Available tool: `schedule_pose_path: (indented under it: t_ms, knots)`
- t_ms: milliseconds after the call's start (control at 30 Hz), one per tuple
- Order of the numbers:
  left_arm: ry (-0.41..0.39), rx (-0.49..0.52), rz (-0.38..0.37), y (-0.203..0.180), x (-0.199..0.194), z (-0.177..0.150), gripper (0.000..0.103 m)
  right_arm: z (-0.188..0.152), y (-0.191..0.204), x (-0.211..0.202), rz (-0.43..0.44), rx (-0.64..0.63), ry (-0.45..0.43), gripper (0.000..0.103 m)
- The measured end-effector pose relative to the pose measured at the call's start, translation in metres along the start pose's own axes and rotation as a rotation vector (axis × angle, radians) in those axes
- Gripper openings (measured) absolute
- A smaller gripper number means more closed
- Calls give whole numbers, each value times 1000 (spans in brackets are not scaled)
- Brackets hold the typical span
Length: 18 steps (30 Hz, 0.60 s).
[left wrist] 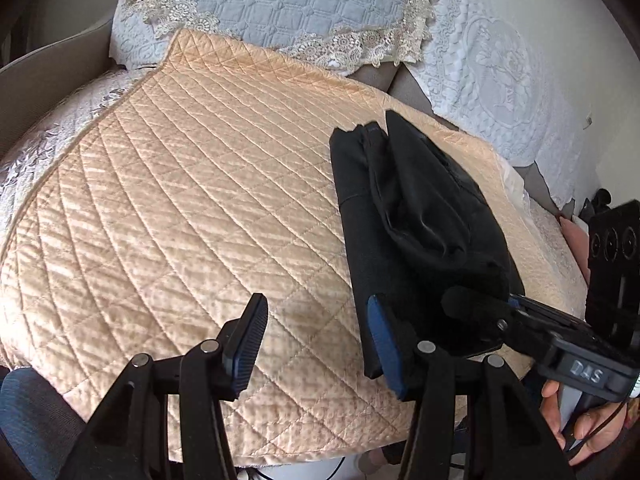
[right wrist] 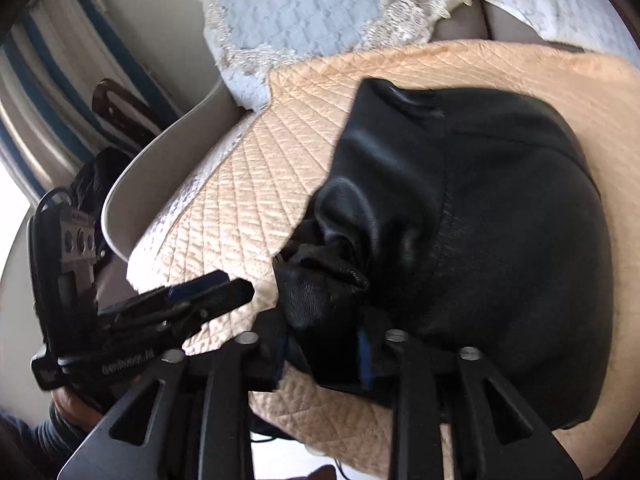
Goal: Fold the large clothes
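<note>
A black, leather-like garment (left wrist: 420,220) lies folded in a bundle on the right part of a peach quilted cover (left wrist: 180,208). My left gripper (left wrist: 320,340) stands open over the cover beside the garment's near left edge, with only the cover between its fingers. Its right finger (left wrist: 384,344) overlaps that edge. My right gripper (right wrist: 322,354) is at the garment's (right wrist: 480,240) near end. A crumpled bunch of the black fabric (right wrist: 320,296) sits between its spread blue pads, which appear not to press on it. From the left wrist view, the right gripper (left wrist: 480,304) reaches in from the right.
A pale blue quilted cushion (left wrist: 280,4) with lace trim leans at the back, and a white lace cover (left wrist: 500,72) lies to its right. A curved beige armrest (right wrist: 160,152) borders the left side. A person's hand (left wrist: 592,420) holds the right tool.
</note>
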State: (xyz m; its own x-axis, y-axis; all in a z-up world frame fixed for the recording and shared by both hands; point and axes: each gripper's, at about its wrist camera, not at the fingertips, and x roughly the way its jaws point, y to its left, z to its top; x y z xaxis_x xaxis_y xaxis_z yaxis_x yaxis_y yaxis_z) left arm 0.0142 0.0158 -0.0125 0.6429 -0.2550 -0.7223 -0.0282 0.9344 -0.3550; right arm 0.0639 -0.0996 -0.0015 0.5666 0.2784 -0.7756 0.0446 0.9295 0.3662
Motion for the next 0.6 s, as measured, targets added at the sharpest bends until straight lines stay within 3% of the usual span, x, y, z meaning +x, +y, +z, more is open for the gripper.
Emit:
schedule_pose_path:
  t_ms: [67,233,333,500,533,567,600]
  knots:
    - [-20,-15,-9,0,-7,4,54,-2,5,-13,52,-8,-11,54]
    - [-48,-30,-65,-11,-22,20,54,-6,-11,-55,170,41,-89,54]
    - [-51,-4,-131,-29,-22,31,58,-7,-39,-82,98,101,-185,54]
    - [-22,72,-200,-73,4,45,59,-12,-78,-94,-33,191,-215,52]
    - [-20,100,-181,-80,13,44,59,-14,-84,-95,-45,206,-216,52]
    - [-3,124,-147,-86,24,41,53,-15,-85,-94,-50,217,-215,51]
    - [20,144,-109,-88,35,37,24,-14,-89,-93,-53,225,-214,49]
